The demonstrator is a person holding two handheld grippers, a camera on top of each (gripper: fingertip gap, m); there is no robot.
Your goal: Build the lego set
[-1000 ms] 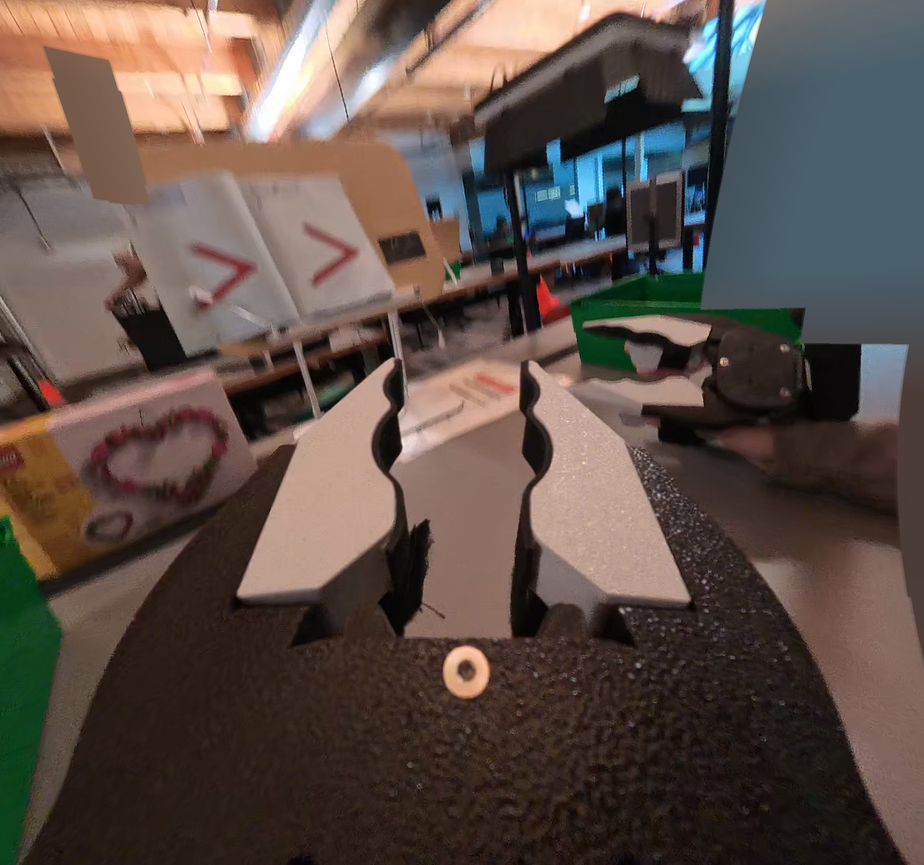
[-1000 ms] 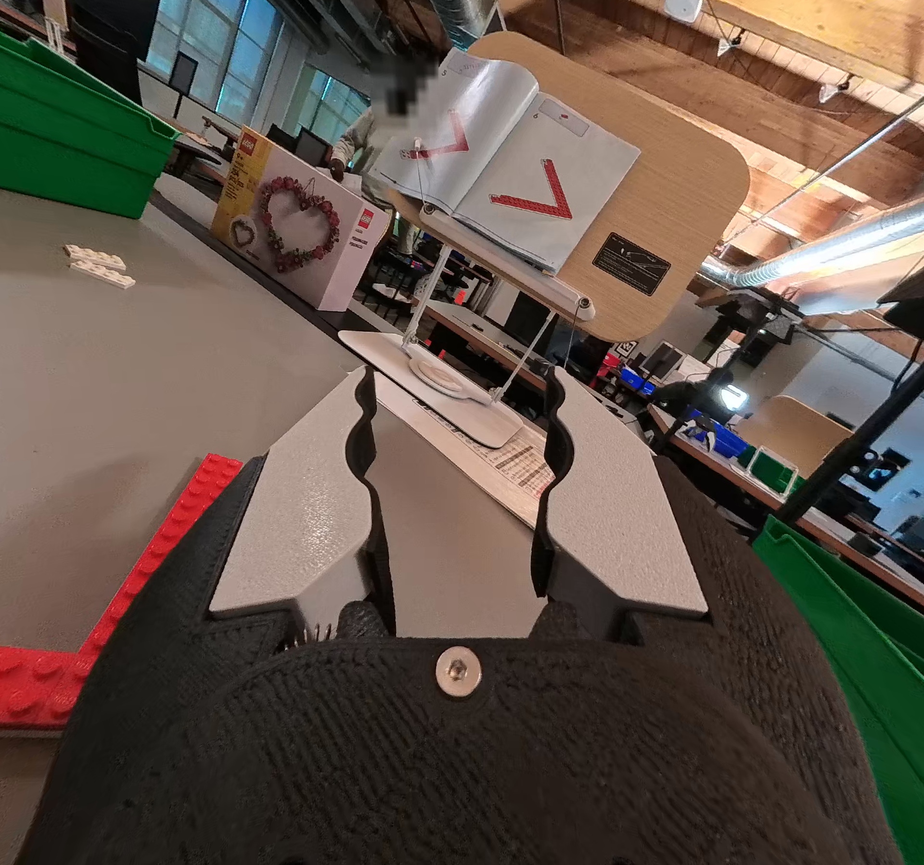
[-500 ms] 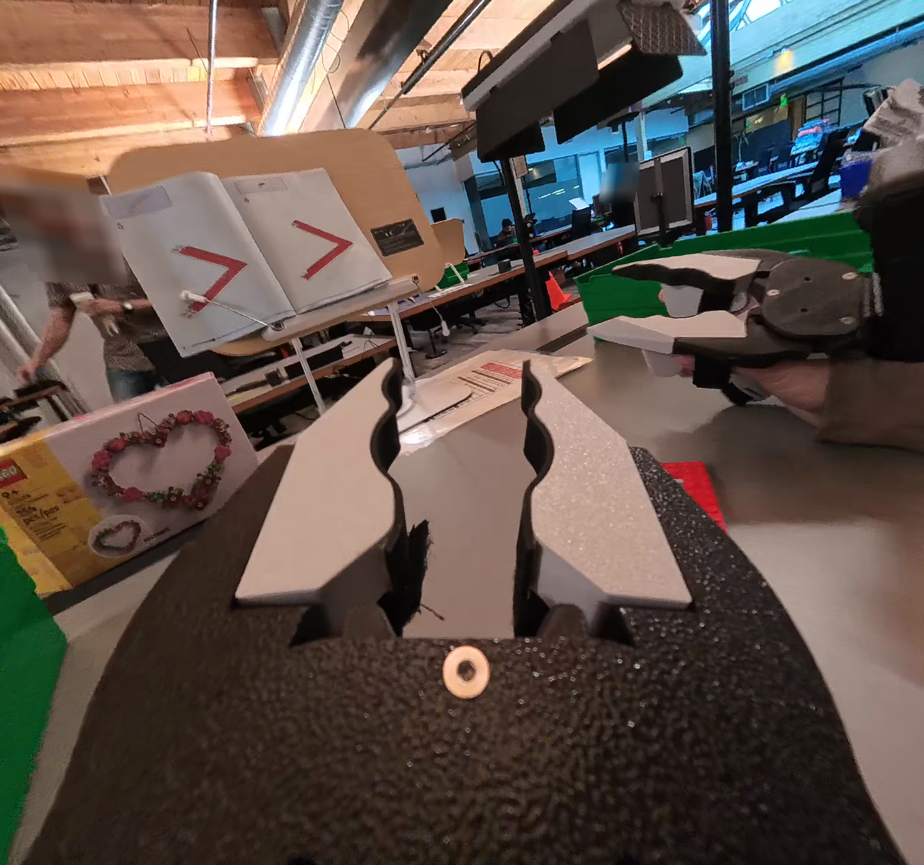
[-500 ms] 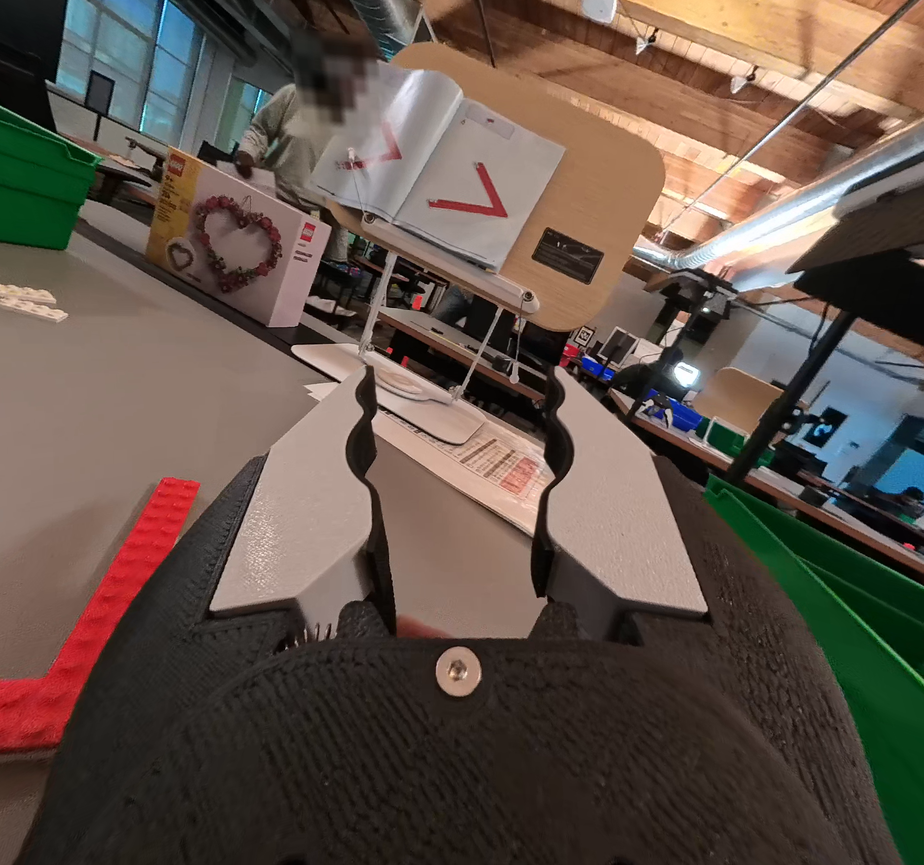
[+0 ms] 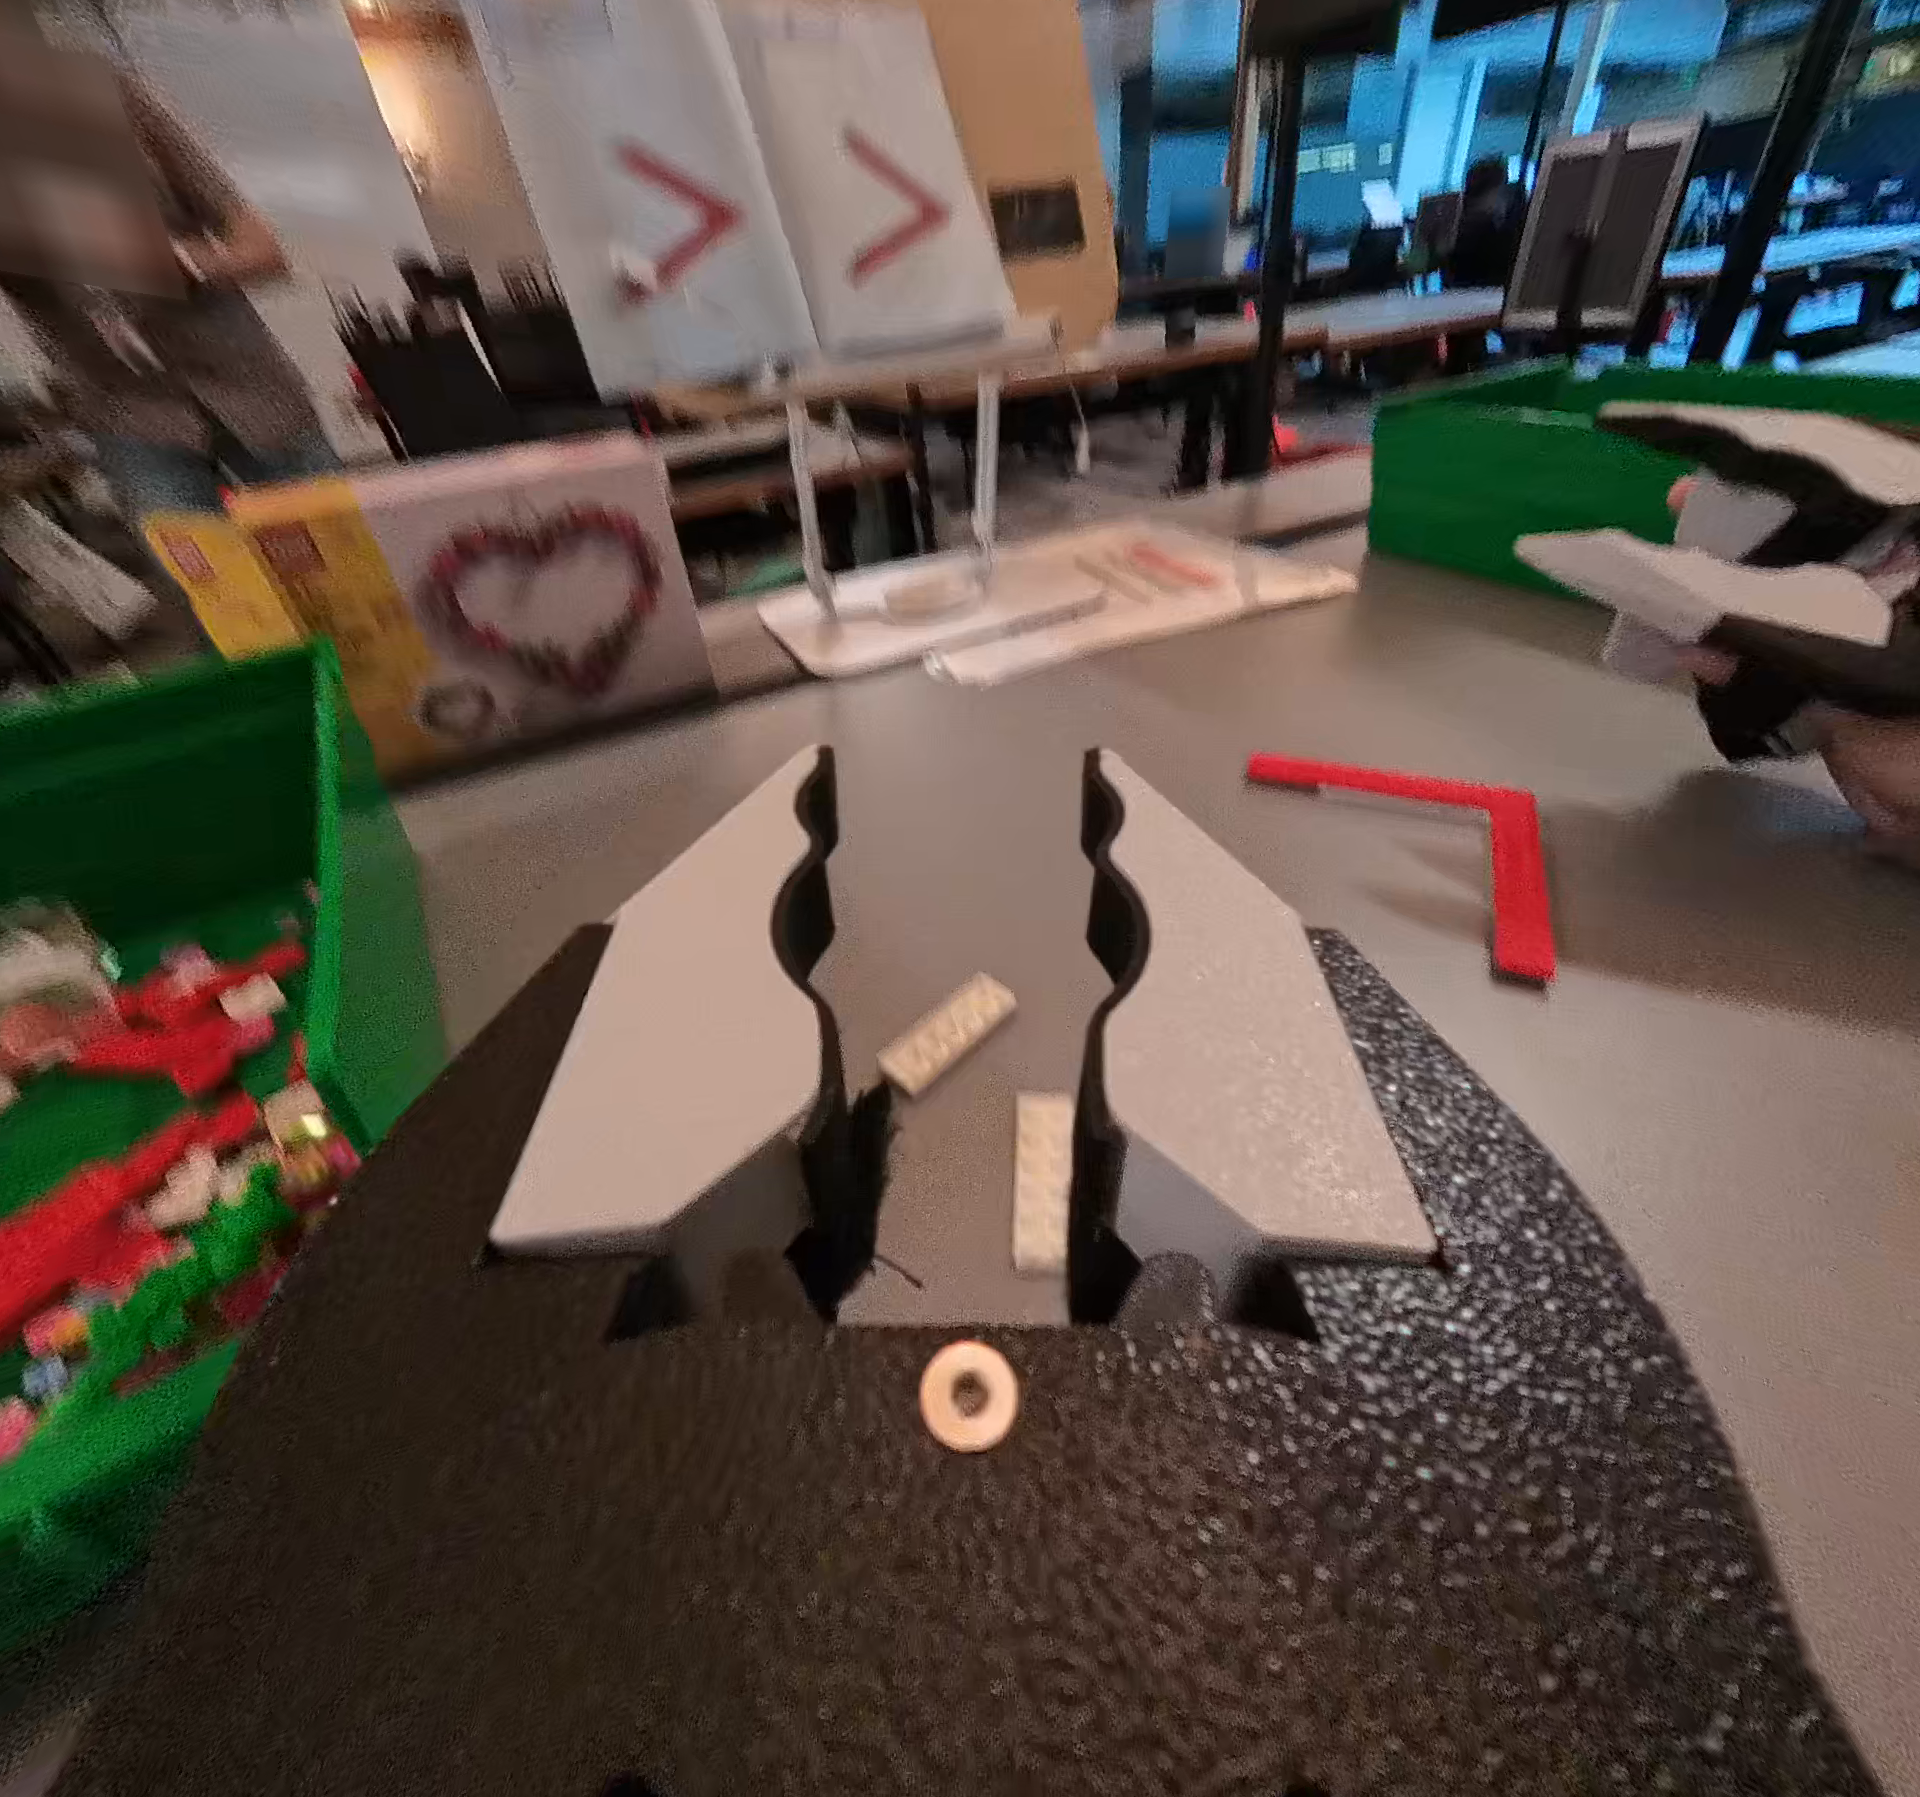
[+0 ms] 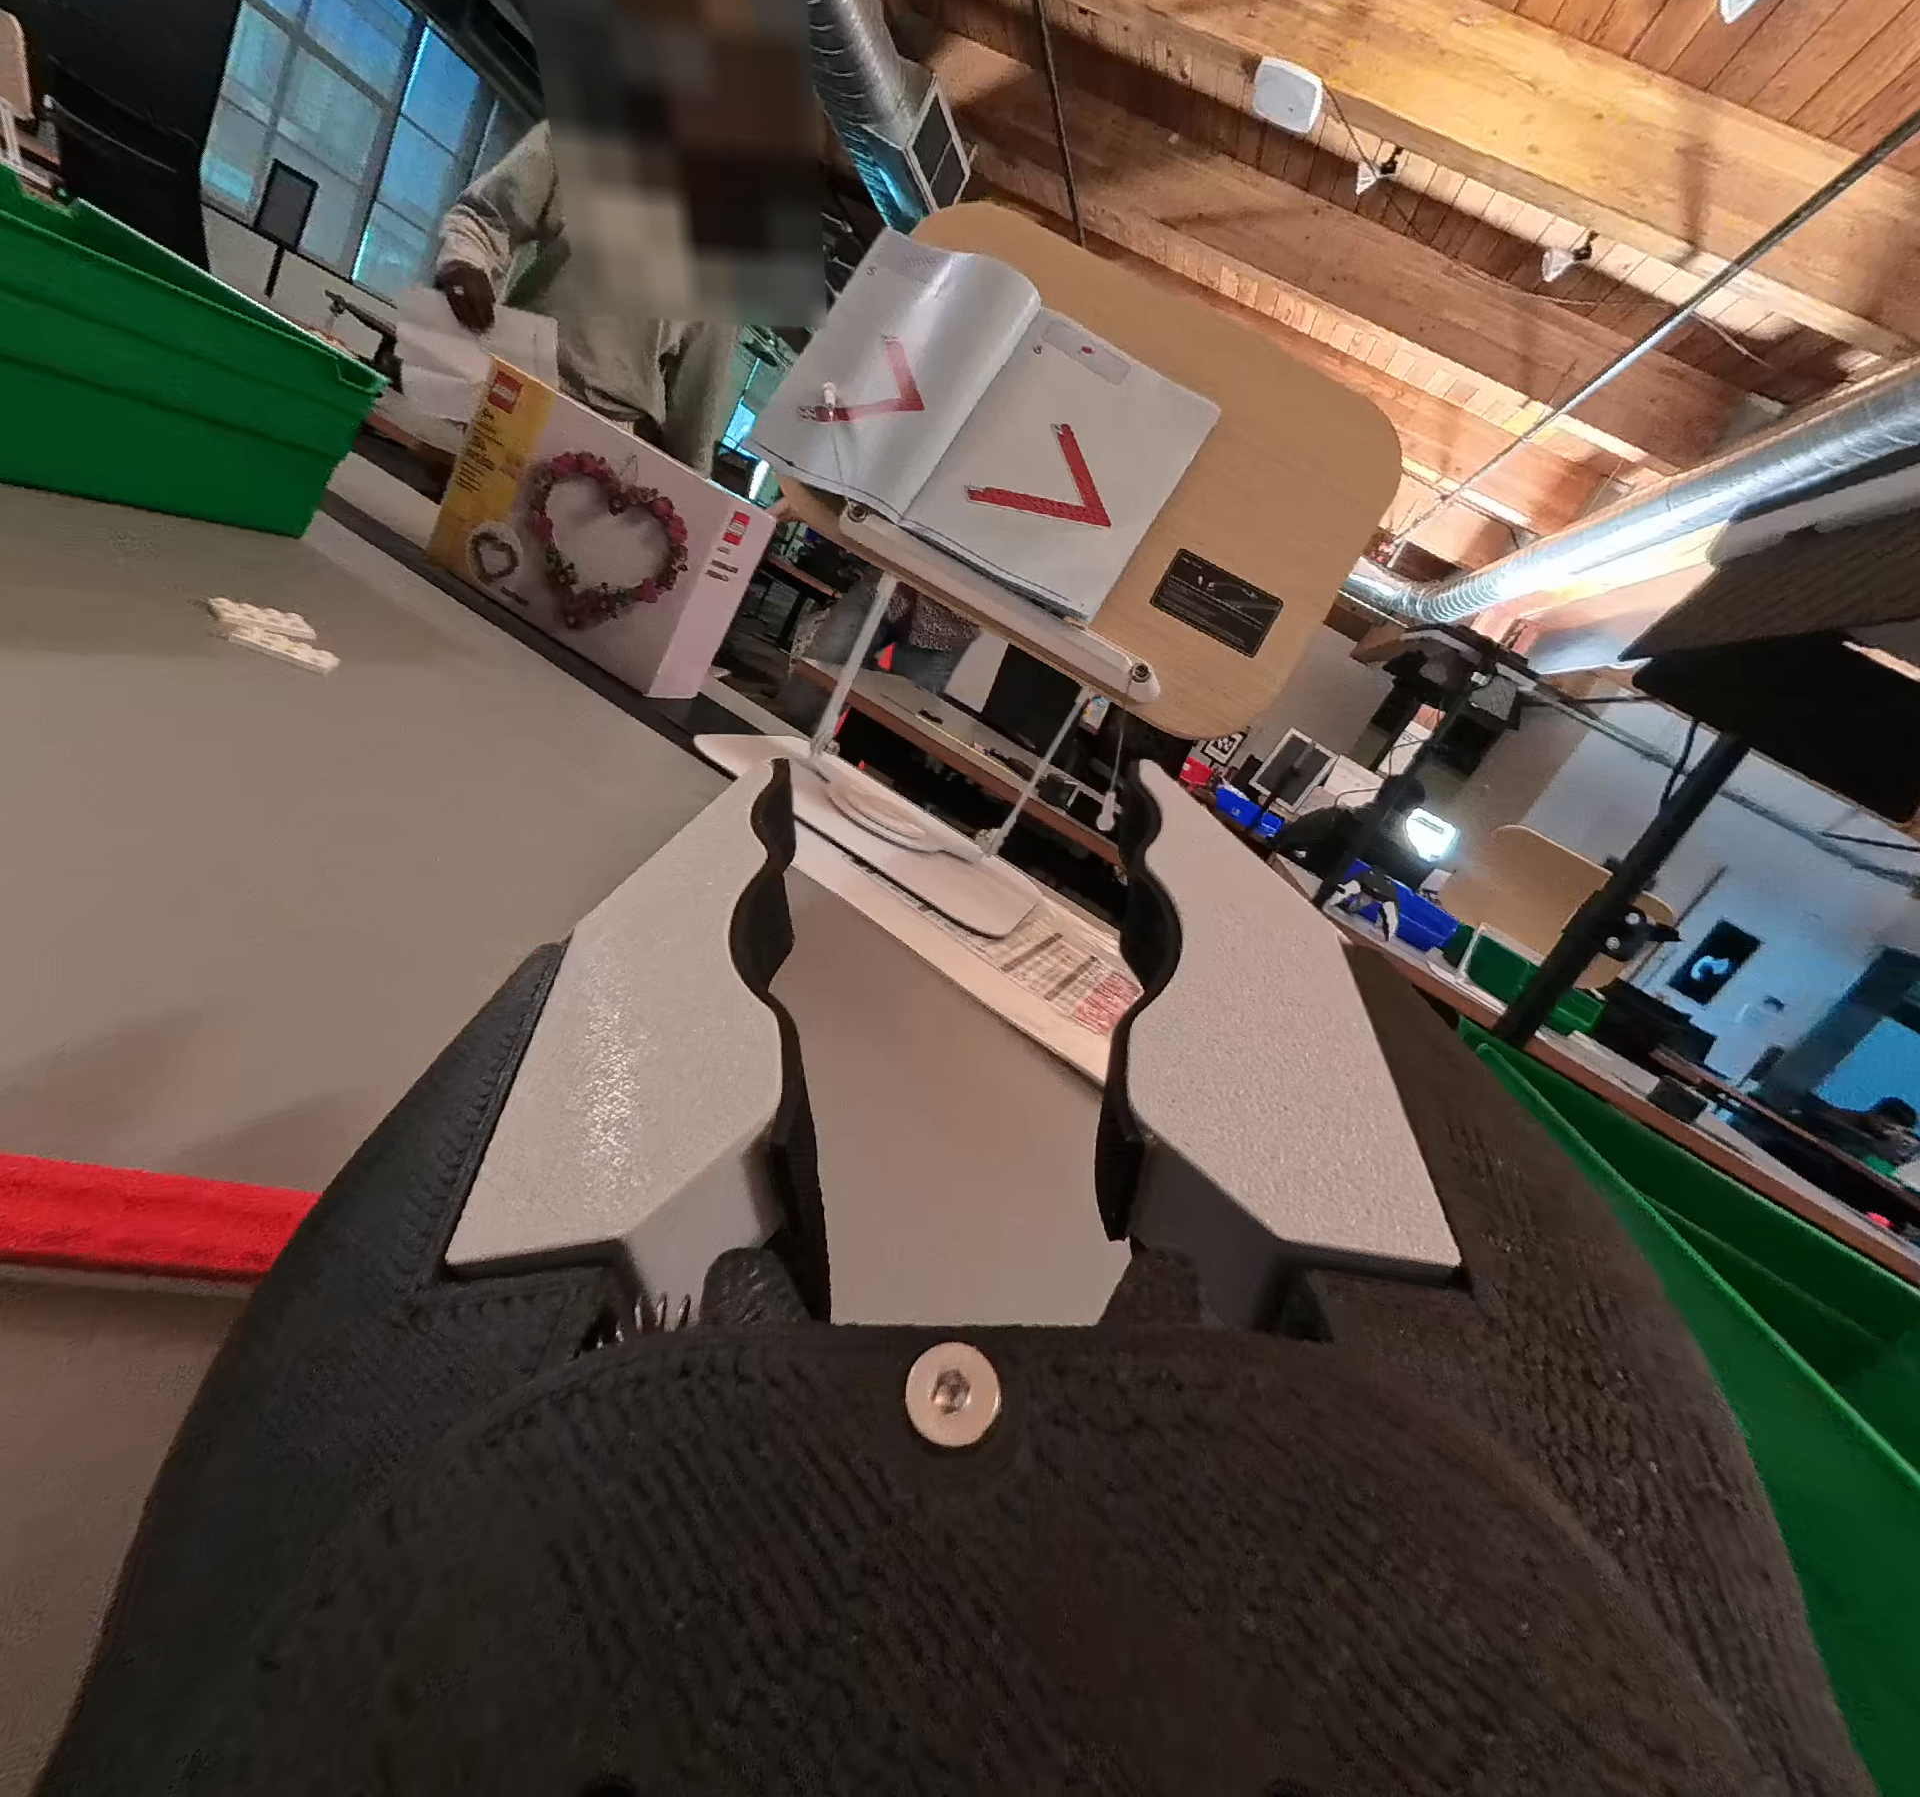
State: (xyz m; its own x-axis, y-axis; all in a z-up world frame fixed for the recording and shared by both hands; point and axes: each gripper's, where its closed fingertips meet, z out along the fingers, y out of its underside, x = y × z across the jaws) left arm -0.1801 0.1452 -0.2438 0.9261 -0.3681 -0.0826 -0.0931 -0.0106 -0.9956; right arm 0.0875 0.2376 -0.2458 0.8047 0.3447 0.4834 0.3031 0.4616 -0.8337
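My left gripper (image 5: 956, 776) is open and empty, tilted down over the grey table. Two white plates lie below, between its fingers: one slanted (image 5: 945, 1032), one lengthwise (image 5: 1042, 1182) by the right finger. A red V-shaped plate assembly (image 5: 1496, 843) lies on the table to the right; its end shows in the right wrist view (image 6: 135, 1222). My right gripper (image 6: 956, 797) is open and empty, low over the table; it also shows in the left wrist view (image 5: 1621, 490) at the far right. The white plates appear far left in the right wrist view (image 6: 272, 630).
A green bin (image 5: 156, 1072) of loose red, white and green pieces stands at left. Another green bin (image 6: 1714, 1332) stands at right. An open instruction booklet (image 6: 987, 459) on a wooden stand and the set's box (image 6: 603, 542) stand at the back. A person (image 6: 582, 334) stands behind the table.
My left gripper has tipped down and swung left; the white plates, the green bin and the red assembly have come into its view. My right gripper has turned slightly; both stay open.
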